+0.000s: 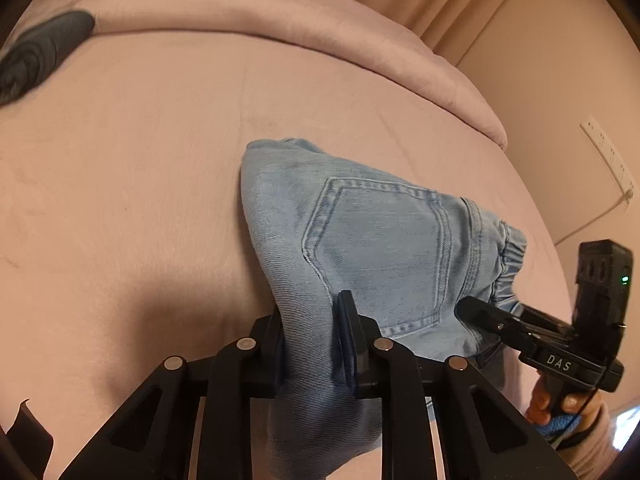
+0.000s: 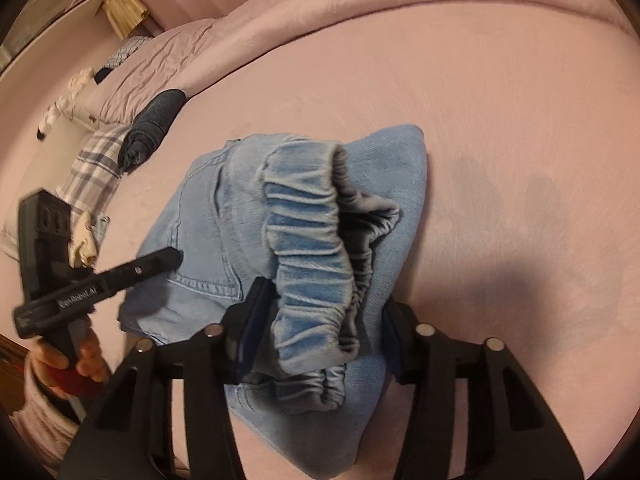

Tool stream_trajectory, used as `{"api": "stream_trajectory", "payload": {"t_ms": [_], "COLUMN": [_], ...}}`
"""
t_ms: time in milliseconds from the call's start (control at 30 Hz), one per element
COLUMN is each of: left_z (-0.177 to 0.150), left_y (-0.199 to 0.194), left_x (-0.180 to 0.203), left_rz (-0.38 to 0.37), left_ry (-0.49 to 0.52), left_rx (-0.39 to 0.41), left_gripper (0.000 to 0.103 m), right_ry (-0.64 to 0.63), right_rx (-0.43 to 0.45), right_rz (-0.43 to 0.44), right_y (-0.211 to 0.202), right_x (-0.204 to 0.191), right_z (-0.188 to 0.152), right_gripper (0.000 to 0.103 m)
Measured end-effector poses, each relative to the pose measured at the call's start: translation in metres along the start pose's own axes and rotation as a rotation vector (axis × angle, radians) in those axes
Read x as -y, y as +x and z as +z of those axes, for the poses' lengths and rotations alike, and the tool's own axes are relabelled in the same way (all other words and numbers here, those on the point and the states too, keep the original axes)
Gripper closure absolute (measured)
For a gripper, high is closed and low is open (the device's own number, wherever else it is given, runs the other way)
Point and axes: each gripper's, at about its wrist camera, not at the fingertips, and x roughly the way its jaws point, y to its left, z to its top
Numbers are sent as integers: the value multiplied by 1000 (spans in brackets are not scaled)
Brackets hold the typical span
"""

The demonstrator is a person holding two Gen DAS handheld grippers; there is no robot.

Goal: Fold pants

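- The pants (image 1: 360,240) were pale blue denim, stitched back pocket up, the elastic waistband (image 2: 312,248) gathered into ridges; a soft folded bundle.
- They lay on a pink, velvety bed cover (image 1: 120,200); a dark rolled garment (image 2: 154,124) sat far left.
- The left gripper (image 1: 312,340) was clamped on the near denim edge; the right gripper (image 2: 320,332) straddled the waistband, its grip unclear.

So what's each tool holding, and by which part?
Left tool pinches the jeans at a folded edge below the back pocket; right tool straddles their elastic waistband.
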Motion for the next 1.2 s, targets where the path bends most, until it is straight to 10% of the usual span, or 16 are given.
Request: {"api": "stream_trajectory", "payload": {"t_ms": [1200], "left_z": [11], "left_y": [-87], "left_x": [33], "left_rz": [103], "left_ry": [111], "left_rx": [255], "left_gripper": [85], "right_ry": [-278], "right_rx": [283], "right_rz": [-65], "right_y": [-92], "right_x": [-76], "right_z": [11], "right_gripper": [68]}}
